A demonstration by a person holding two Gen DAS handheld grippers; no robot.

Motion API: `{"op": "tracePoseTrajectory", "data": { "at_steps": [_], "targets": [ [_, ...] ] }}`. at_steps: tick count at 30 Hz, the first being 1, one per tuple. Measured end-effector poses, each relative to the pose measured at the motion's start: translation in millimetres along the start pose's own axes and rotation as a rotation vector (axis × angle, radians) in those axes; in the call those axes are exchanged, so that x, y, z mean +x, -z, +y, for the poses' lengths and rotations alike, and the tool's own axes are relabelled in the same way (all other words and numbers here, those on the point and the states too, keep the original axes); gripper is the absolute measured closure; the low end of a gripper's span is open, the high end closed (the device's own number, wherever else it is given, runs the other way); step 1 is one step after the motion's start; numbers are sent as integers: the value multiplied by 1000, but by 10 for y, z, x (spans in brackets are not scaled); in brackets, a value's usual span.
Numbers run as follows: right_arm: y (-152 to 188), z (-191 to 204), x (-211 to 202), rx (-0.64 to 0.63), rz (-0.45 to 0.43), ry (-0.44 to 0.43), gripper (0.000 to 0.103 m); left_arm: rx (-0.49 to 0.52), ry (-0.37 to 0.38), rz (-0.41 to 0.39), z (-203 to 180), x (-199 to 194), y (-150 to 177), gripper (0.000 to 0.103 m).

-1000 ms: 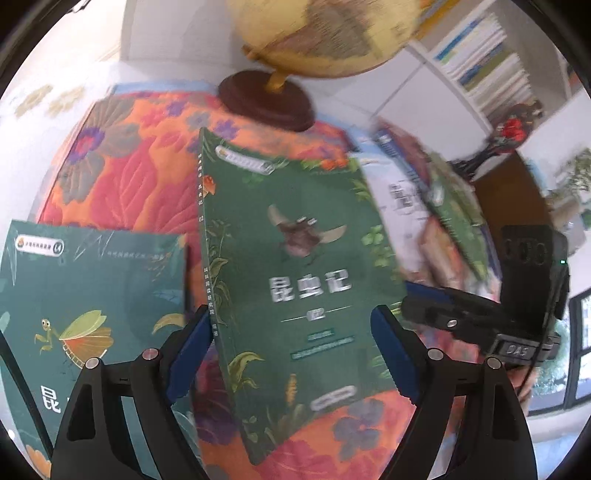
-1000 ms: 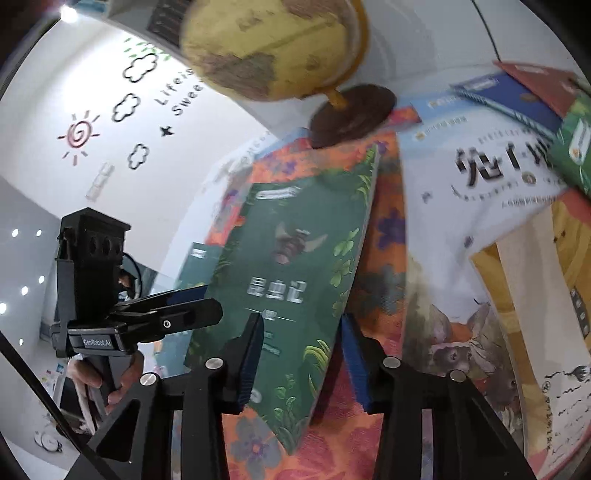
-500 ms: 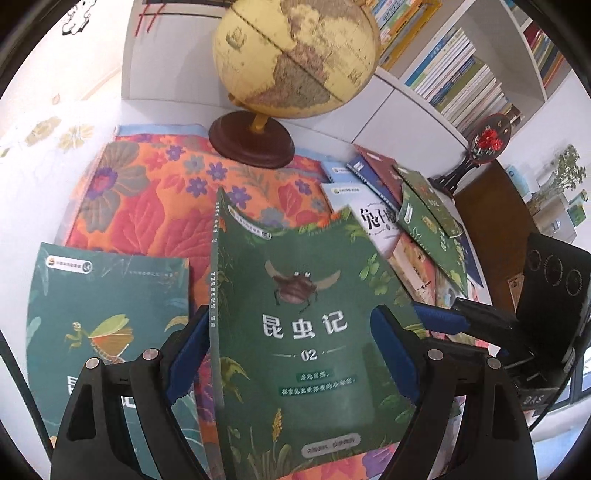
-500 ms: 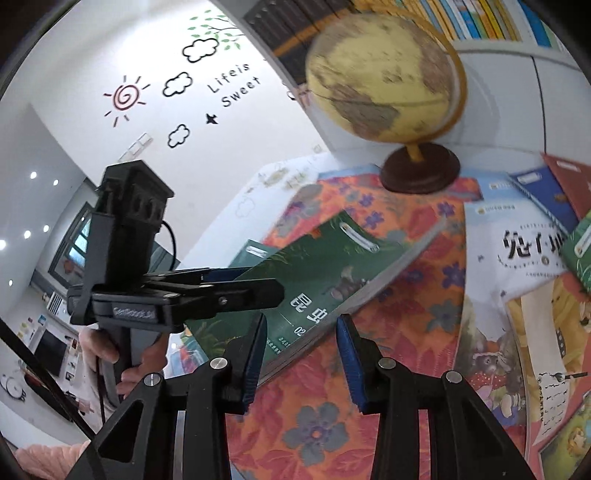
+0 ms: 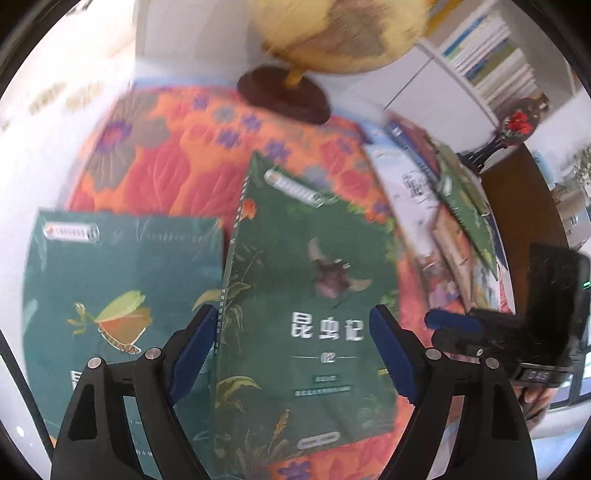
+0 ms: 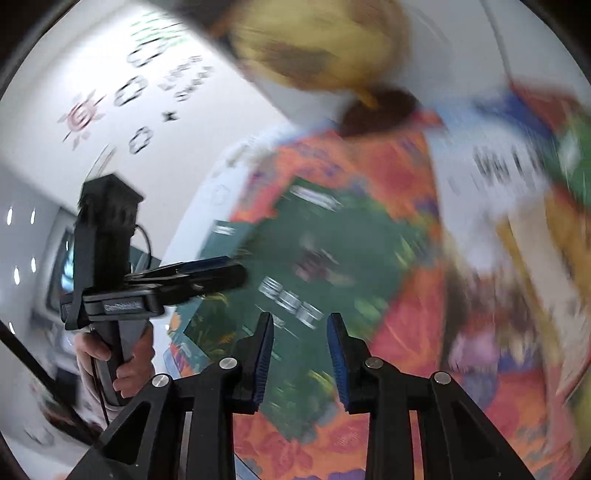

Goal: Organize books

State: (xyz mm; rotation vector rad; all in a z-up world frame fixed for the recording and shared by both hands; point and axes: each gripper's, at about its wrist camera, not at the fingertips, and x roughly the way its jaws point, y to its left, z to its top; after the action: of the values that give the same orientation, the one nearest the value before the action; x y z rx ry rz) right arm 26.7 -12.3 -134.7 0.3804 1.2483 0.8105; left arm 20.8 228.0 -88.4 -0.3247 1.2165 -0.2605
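Between left tongs (image 5: 291, 347), beetle book (image 5: 314, 295) flatter.

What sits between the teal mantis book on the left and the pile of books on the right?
In the left wrist view, the dark green beetle book lies between the teal mantis book and the pile of books, on the floral cloth.

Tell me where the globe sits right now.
In the left wrist view the globe stands at the top centre, its dark round base on the far edge of the floral cloth, beyond the green beetle book.
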Motion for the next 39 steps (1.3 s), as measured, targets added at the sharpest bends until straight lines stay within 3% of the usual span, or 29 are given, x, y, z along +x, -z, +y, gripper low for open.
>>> {"op": "tracePoseTrajectory", "data": {
  "at_steps": [3, 6, 14, 20, 22, 23, 24, 29, 39],
  "targets": [
    [57, -257, 140, 105, 48, 7, 63, -18, 36, 10, 83, 53, 13, 22],
    [37, -363, 143, 156, 42, -69, 60, 2, 33, 20, 44, 53, 42, 22],
    [-6, -331, 230, 153, -9, -174, 49, 34, 33, 24, 3, 89, 58, 22],
    [33, -163, 266, 56, -86, -173, 44, 38, 47, 18, -21, 104, 59, 21],
    [26, -127, 269, 59, -90, -129, 60, 28, 71, 43, -10, 163, 57, 22],
    [10, -167, 254, 98, -90, -126, 79, 10, 89, 48, 16, 189, 58, 22],
    [2, -223, 218, 133, -101, -145, 91, -8, 103, 57, 40, 213, 54, 22],
    [-7, -65, 76, 70, -125, -52, 93, -7, 163, 30, -2, 127, 52, 23],
    [2, 305, -75, -6, -161, -61, 93, 5, 145, -59, -46, -254, 55, 23]
  ]
}}
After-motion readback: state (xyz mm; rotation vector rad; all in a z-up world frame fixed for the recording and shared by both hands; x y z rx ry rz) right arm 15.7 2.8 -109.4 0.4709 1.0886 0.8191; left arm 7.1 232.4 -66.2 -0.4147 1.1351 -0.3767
